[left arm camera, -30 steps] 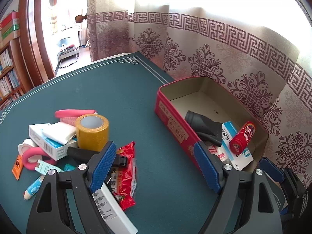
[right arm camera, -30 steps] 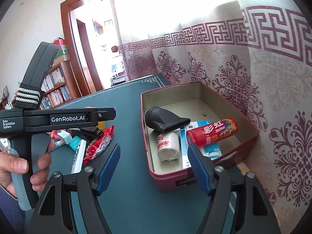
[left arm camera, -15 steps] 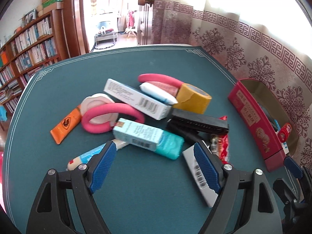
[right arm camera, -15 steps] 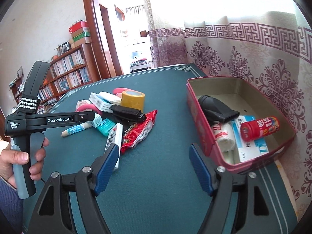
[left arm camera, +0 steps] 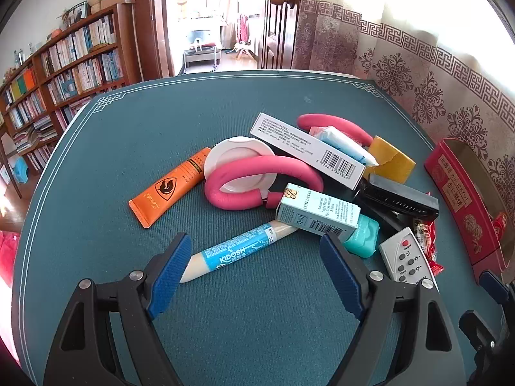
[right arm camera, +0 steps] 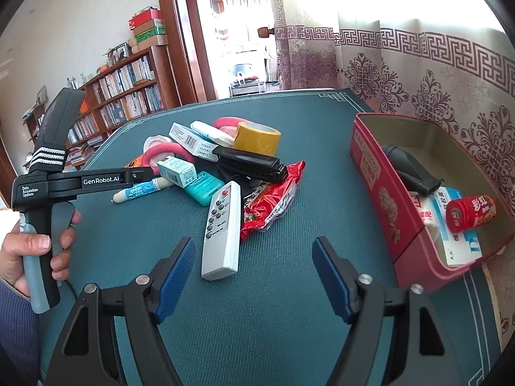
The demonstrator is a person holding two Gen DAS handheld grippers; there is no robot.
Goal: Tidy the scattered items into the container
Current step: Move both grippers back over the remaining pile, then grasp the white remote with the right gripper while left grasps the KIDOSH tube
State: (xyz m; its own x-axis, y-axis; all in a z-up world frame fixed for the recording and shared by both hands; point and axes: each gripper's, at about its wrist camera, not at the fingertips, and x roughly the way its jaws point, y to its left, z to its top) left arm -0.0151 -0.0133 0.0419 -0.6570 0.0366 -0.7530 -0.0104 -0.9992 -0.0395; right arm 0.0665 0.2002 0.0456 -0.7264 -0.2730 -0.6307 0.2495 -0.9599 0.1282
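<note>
The left gripper [left arm camera: 254,270] stands wide and holds nothing; between its blue pads lies the near end of a blue-labelled tube [left arm camera: 238,252] on the green table [left arm camera: 128,148]. The right gripper [right arm camera: 254,276] is also wide and empty, above bare cloth, with a white remote [right arm camera: 223,228] just beyond it. The pile of scattered items [right arm camera: 206,160] lies farther out. The red container [right arm camera: 386,212] stands to the right, apart from the pile, with a red bottle [right arm camera: 471,214] inside.

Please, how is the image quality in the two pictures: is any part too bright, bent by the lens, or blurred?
Left wrist view: the curtain at top right is overexposed to white, the table edge bows from the fisheye lens, and print on the blue-labelled tube stays sharp. Right wrist view: the curtain top is likewise blown out, black corners frame the picture, and the remote control is crisp, with no motion blur.
</note>
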